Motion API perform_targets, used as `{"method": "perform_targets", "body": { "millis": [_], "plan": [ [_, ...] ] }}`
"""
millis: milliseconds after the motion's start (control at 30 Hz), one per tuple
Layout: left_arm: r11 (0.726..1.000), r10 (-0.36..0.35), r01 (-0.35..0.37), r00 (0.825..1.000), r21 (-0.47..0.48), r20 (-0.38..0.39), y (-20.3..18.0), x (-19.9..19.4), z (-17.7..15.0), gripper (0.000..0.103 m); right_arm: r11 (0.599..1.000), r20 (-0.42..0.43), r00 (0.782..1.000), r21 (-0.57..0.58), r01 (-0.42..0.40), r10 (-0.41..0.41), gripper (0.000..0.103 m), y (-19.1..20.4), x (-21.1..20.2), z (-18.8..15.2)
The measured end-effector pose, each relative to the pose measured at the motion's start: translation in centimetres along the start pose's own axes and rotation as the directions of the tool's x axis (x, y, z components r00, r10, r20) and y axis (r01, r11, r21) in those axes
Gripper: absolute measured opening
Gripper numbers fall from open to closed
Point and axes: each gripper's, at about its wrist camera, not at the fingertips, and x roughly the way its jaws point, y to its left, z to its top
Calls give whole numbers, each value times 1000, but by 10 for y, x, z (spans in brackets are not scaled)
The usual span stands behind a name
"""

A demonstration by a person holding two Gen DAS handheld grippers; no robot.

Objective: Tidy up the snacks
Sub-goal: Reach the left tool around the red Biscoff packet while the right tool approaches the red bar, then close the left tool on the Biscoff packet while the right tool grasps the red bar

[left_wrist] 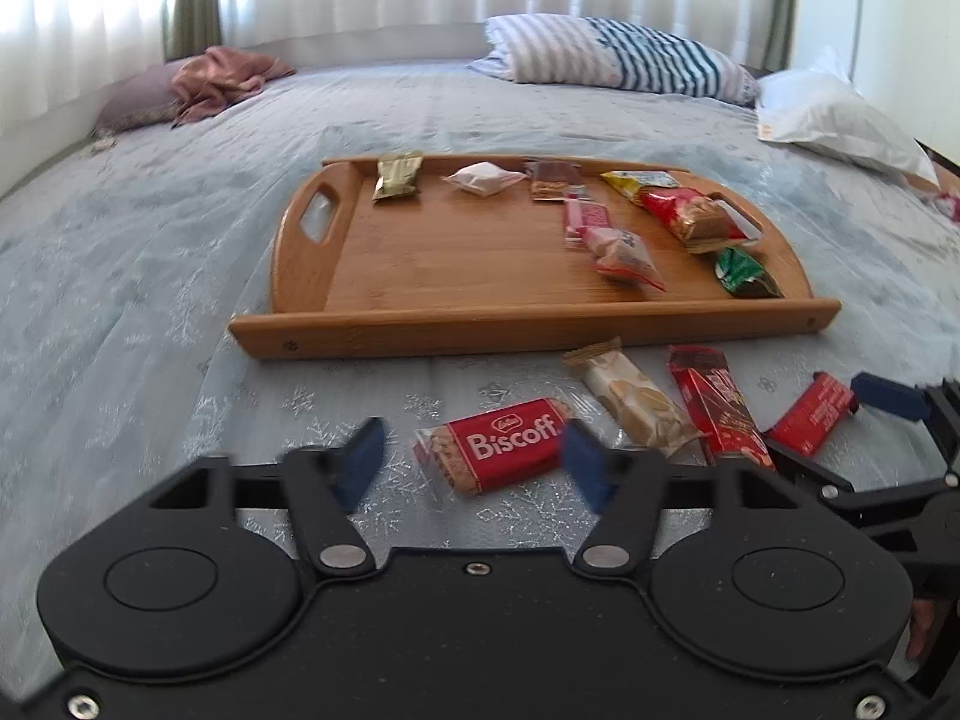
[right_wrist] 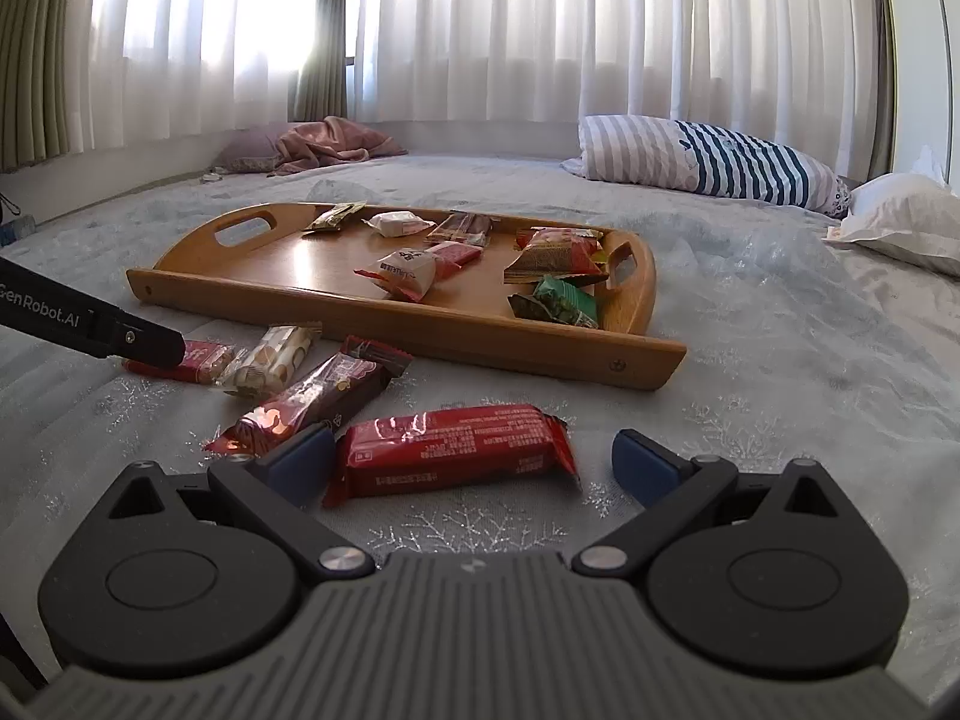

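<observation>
The Biscoff packet (left_wrist: 498, 447) lies flat on the bedspread in the lower middle of the left wrist view, directly between the two blue pads of the left gripper (left_wrist: 474, 465). Its long axis runs across the frame, tilted up a little to the right, so the jaws straddle it end to end and not across its narrow width. The jaws stand wide apart; the right pad looks to overlap the packet's right end, the left pad is clear of it, and nothing is gripped.

In the right wrist view a red wrapped bar (right_wrist: 450, 450) sits likewise between the pads of the right gripper (right_wrist: 474, 468), long axis across the frame. Those jaws are also spread wide and hold nothing; the left pad is just beside the bar's end. Each hand is nearest its own snack.

Between the two lie a pale biscuit packet (left_wrist: 630, 399) and a dark red bar (left_wrist: 717, 405). Beyond them, in the middle of the frame, the wooden tray (left_wrist: 528, 324) already carries several snacks.

All of it rests on a pale blue bedspread (left_wrist: 150, 276), soft and slightly rumpled, with a striped pillow (left_wrist: 618, 57) and white curtains (right_wrist: 540, 30) behind.
</observation>
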Motion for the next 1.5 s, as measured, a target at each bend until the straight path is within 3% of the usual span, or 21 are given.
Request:
{"method": "perform_targets", "body": {
  "millis": [167, 267, 333, 400, 500, 633, 800, 933, 1067, 1100, 1233, 1300, 1333, 1400, 1500],
  "plan": [
    [995, 4, -2, 1000, 100, -11, -12, 12, 1, 75, 1000, -6, 1000, 9, -6, 6, 103, -1, 1, 1],
    [997, -26, 29, 999, 74, -40, -10, 16, 0, 64, 1000, -10, 1000, 16, -10, 11, 103, -1, 2, 1],
    [997, -60, 62, 997, 51, -52, -6, 13, -1, 46, 1000, -9, 1000, 13, -9, 9, 103, -1, 2, 1],
    [996, -75, 78, 995, 42, -65, -5, 8, -3, 41, 1000, -8, 1000, 12, -8, 8, 103, -1, 2, 1],
    [993, -104, 109, 991, 54, -79, -4, -4, -5, 41, 1000, -9, 1000, 14, -9, 9, 103, -1, 2, 1],
    [984, -165, 169, 984, 57, -69, -1, -15, -4, 54, 1000, -8, 1000, 13, -9, 9, 103, -1, 2, 1],
    [985, -146, 147, 989, 91, -13, 1, -12, 11, 55, 1000, -9, 1000, 13, -8, 9, 103, -1, 2, 1],
    [981, -144, 148, 989, 124, -42, -1, 11, 18, 50, 1000, -8, 1000, 13, -9, 9, 103, -1, 2, 1],
    [979, -174, 182, 981, 94, -88, -2, 23, 15, 41, 1000, -9, 1000, 13, -9, 9, 103, -2, 2, 1],
    [980, -167, 175, 982, 96, -84, -3, 21, 13, 33, 1000, -9, 1000, 13, -9, 10, 103, -1, 2, 1],
    [972, -221, 227, 971, 63, -96, -1, 9, 10, 33, 1000, -9, 1000, 13, -9, 9, 103, -2, 2, 1],
    [968, -247, 251, 964, 29, -94, 3, 6, 11, 35, 1000, -9, 1000, 13, -9, 9, 103, -1, 2, 1],
    [968, -247, 249, 965, 15, -88, 5, 5, 12, 43, 1000, -9, 1000, 13, -9, 9, 103, -1, 2, 1],
    [971, -237, 238, 968, 7, -77, 6, 6, 15, 49, 1000, -9, 1000, 13, -9, 9, 103, -1, 2, 1],
    [972, -232, 233, 970, 5, -75, 6, 10, 18, 49, 1000, -9, 1000, 12, -9, 9, 103, -1, 2, 1]
  ]
}}
